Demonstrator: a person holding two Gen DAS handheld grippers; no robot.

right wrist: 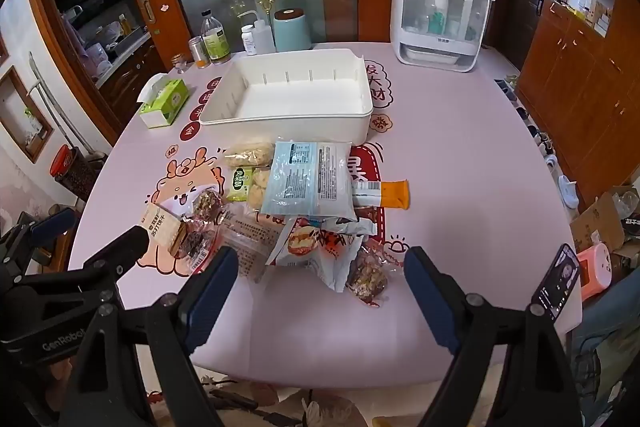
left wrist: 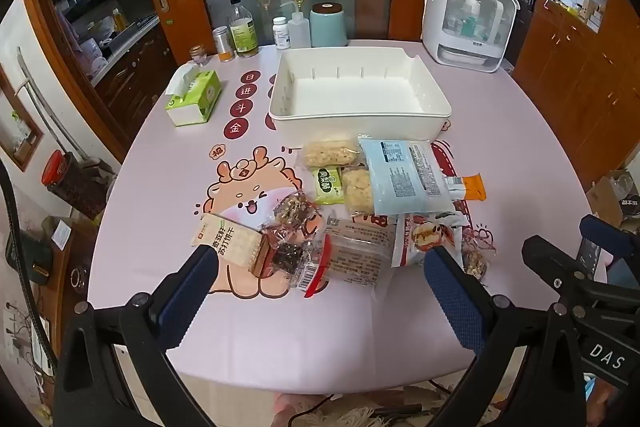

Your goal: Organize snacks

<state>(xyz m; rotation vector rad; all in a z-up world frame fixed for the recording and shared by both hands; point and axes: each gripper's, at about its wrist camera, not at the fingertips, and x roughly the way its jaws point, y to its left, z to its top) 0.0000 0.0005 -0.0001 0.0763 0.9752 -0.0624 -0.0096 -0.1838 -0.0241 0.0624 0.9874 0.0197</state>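
A pile of snack packets lies mid-table: a pale blue bag (left wrist: 404, 177) (right wrist: 310, 179), a cracker pack (left wrist: 232, 241) (right wrist: 160, 227), a clear red-edged pack (left wrist: 352, 255), a pastry bag (right wrist: 316, 247), an orange-ended stick (right wrist: 390, 193). Behind the pile stands an empty white bin (left wrist: 360, 119) (right wrist: 288, 125). My left gripper (left wrist: 320, 267) hovers open over the near side of the pile, nothing between its fingers. My right gripper (right wrist: 316, 275) is open too, just in front of the pastry bag and a dark candy wrapper (right wrist: 368, 279).
A green tissue box (left wrist: 194, 99) sits at the left. Bottles, jars and a teal canister (left wrist: 328, 23) line the far edge, with a white appliance (left wrist: 468, 19) at the back right. A phone (right wrist: 558, 285) lies by the table's right near edge.
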